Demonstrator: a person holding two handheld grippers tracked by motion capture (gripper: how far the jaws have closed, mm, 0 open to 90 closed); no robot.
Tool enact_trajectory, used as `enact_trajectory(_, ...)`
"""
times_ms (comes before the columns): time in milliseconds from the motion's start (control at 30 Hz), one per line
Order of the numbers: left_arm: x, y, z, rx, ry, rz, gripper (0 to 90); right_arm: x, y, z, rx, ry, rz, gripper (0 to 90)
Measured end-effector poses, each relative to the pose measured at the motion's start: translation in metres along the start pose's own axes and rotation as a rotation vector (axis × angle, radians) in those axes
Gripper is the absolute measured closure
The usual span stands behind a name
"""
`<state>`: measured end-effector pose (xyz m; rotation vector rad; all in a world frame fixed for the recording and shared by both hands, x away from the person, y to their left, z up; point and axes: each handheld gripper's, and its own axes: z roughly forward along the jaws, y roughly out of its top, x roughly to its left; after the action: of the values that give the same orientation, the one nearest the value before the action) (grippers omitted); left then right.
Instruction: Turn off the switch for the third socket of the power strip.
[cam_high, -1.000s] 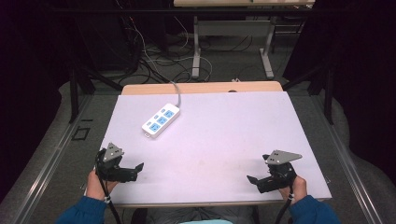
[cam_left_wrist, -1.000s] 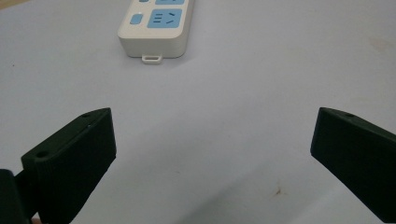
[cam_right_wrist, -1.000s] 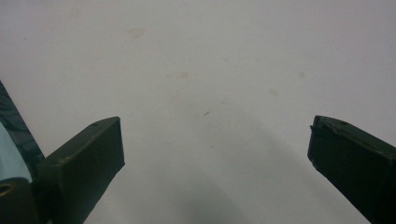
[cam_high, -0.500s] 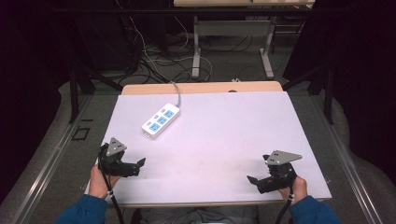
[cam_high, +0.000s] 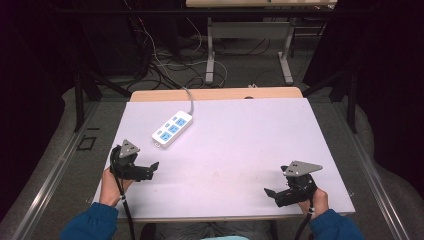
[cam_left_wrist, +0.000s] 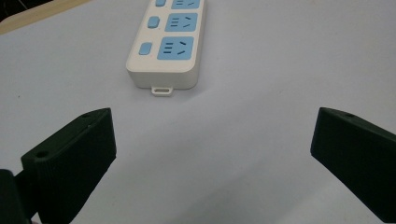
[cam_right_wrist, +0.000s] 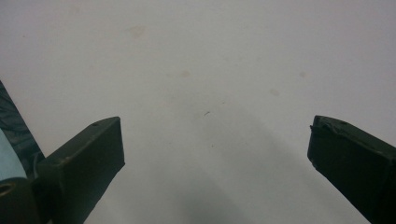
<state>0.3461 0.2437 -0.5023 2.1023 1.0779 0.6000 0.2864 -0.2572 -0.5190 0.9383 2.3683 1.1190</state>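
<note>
A white power strip (cam_high: 172, 129) with blue sockets lies at an angle on the pale table (cam_high: 240, 140), left of centre, its grey cable running off the far edge. In the left gripper view the power strip (cam_left_wrist: 166, 44) lies just ahead of the wide-apart jaws. My left gripper (cam_high: 150, 169) is open near the table's left front, a short way in front of the strip and pointing right. My right gripper (cam_high: 270, 192) is open at the right front corner with only bare tabletop between its jaws. In their own views the left gripper (cam_left_wrist: 212, 140) and right gripper (cam_right_wrist: 215, 144) hold nothing.
A wooden strip (cam_high: 215, 93) borders the table's far edge. Beyond it, cables (cam_high: 170, 65) lie tangled on the floor beside the metal legs of another table (cam_high: 247, 45). Dark curtains close in both sides.
My left gripper has moved forward and a little right, toward the power strip. The right gripper has stayed in place.
</note>
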Motion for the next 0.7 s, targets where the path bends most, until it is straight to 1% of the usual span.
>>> enact_trajectory(33, 0.001, 0.001, 0.001, 0.008, -0.001, 0.007, 0.0, 0.000, 0.000, 0.000, 0.004, 0.003, 0.003, 3.2)
enact_trajectory(200, 0.003, 0.008, 0.009, 0.012, 0.001, 0.016, 0.0, 0.000, 0.000, 0.001, -0.001, 0.005, 0.000, 3.2)
enact_trajectory(233, 0.002, 0.009, 0.010, 0.005, -0.003, 0.000, 0.0, -0.001, 0.000, 0.001, 0.001, 0.008, 0.000, 3.2)
enact_trajectory(267, 0.003, 0.010, 0.010, 0.013, -0.003, 0.016, 0.0, -0.001, 0.000, 0.001, 0.002, 0.007, -0.001, 3.2)
enact_trajectory(333, 0.004, 0.011, 0.013, 0.014, -0.004, 0.018, 0.0, -0.001, 0.000, 0.000, 0.012, 0.009, -0.002, 3.2)
enact_trajectory(367, 0.004, 0.011, 0.013, 0.014, -0.004, 0.018, 0.0, -0.001, 0.000, 0.001, 0.001, 0.004, -0.001, 3.2)
enact_trajectory(533, 0.007, 0.015, 0.017, 0.021, -0.008, 0.010, 0.0, -0.001, 0.000, 0.000, 0.011, 0.009, -0.001, 3.2)
enact_trajectory(567, 0.007, 0.016, 0.019, 0.012, -0.011, 0.002, 0.0, -0.001, 0.000, 0.000, 0.011, 0.009, -0.001, 3.2)
enact_trajectory(600, 0.008, 0.017, 0.020, 0.019, -0.010, 0.006, 0.0, -0.001, 0.000, 0.001, 0.012, 0.010, 0.000, 3.3)
enact_trajectory(633, 0.009, 0.018, 0.022, 0.012, -0.013, 0.002, 0.0, -0.001, 0.000, 0.001, 0.010, 0.009, 0.001, 3.3)
enact_trajectory(667, 0.010, 0.019, 0.022, 0.025, -0.016, 0.008, 0.0, -0.001, 0.000, 0.001, 0.010, 0.007, -0.001, 3.3)
enact_trajectory(700, 0.010, 0.020, 0.024, 0.012, -0.015, -0.002, 0.0, -0.001, 0.000, 0.001, 0.010, 0.007, -0.001, 3.3)
